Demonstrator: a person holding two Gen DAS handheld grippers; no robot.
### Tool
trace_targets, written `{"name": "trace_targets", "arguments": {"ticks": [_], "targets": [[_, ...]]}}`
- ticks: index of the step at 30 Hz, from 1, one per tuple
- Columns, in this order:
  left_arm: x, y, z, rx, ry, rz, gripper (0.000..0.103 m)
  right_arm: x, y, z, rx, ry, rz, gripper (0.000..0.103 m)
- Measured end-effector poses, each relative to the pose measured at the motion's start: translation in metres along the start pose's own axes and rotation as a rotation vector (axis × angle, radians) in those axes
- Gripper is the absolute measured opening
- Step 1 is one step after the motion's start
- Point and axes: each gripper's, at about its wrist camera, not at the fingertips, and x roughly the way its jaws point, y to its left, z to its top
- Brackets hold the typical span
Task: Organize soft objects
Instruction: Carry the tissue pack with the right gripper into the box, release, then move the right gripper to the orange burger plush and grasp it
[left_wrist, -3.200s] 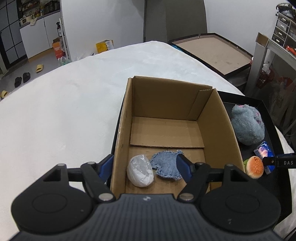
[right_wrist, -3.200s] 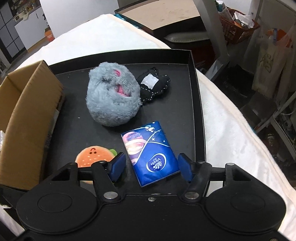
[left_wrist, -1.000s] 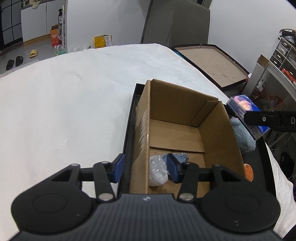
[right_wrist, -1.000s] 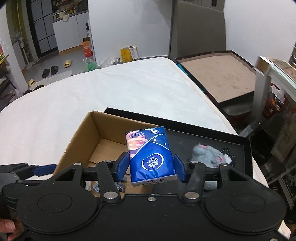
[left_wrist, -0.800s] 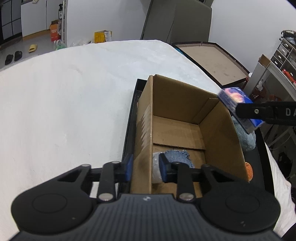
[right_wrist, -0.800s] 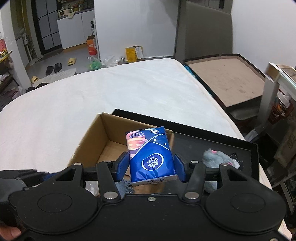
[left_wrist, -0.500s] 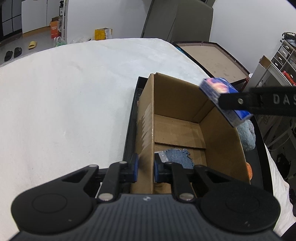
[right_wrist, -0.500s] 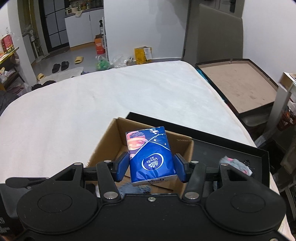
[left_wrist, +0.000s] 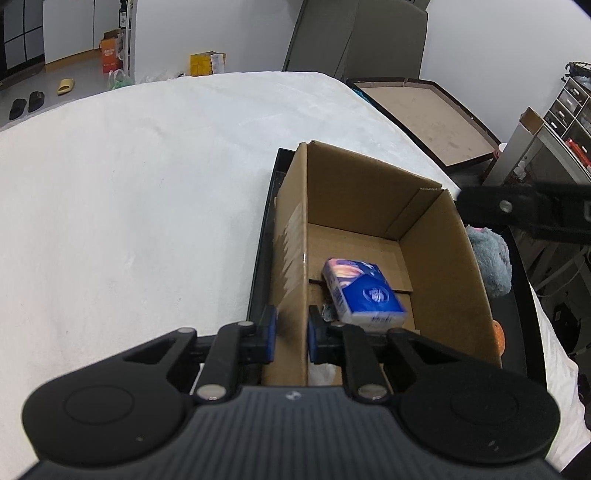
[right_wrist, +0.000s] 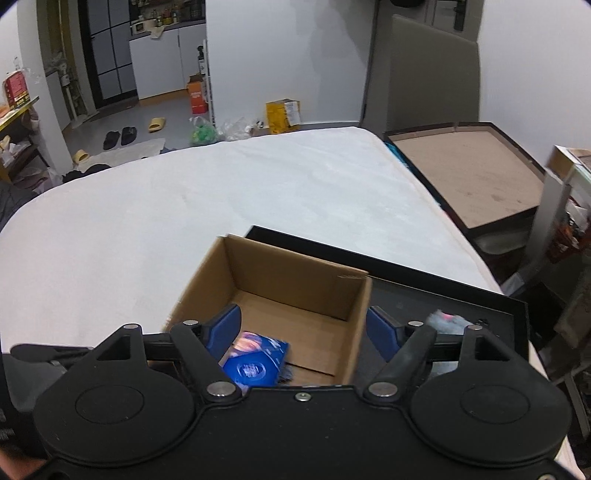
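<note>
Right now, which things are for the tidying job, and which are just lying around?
For the job:
box
tissue pack, in the box
grey plush, on the tray
orange toy, on the tray

Just lying around:
slippers
yellow carton
orange carton

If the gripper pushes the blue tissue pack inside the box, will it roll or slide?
The blue tissue pack looks flat-sided, so it would probably slide, not roll. Its glossy wrapper may be slippery. It likely squashes a little, being soft, inside the cardboard box.
</note>
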Motion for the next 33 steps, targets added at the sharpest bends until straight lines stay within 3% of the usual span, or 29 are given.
{"name": "trace_targets", "arguments": {"ticks": [11,18,24,28,33], "targets": [[-0.005,-0.008,-0.002,0.027,-0.011,0.030,0.022,-0.014,-0.044,-0.023,0.053,0.020,-0.052,0.077],[-0.008,-0.019,-0.002,0.060,-0.014,0.051,0.048,-0.015,-0.074,-0.040,0.088,0.048,-0.068,0.077],[-0.005,-0.024,-0.002,0.070,-0.022,0.064,0.056,-0.010,-0.099,-0.056,0.138,0.077,-0.070,0.078],[-0.005,-0.028,-0.002,0.072,-0.032,0.070,0.068,-0.003,-0.116,-0.070,0.180,0.101,-0.065,0.078],[-0.004,-0.034,-0.003,0.086,-0.047,0.080,0.071,0.009,-0.128,-0.084,0.213,0.129,-0.052,0.078]]}}
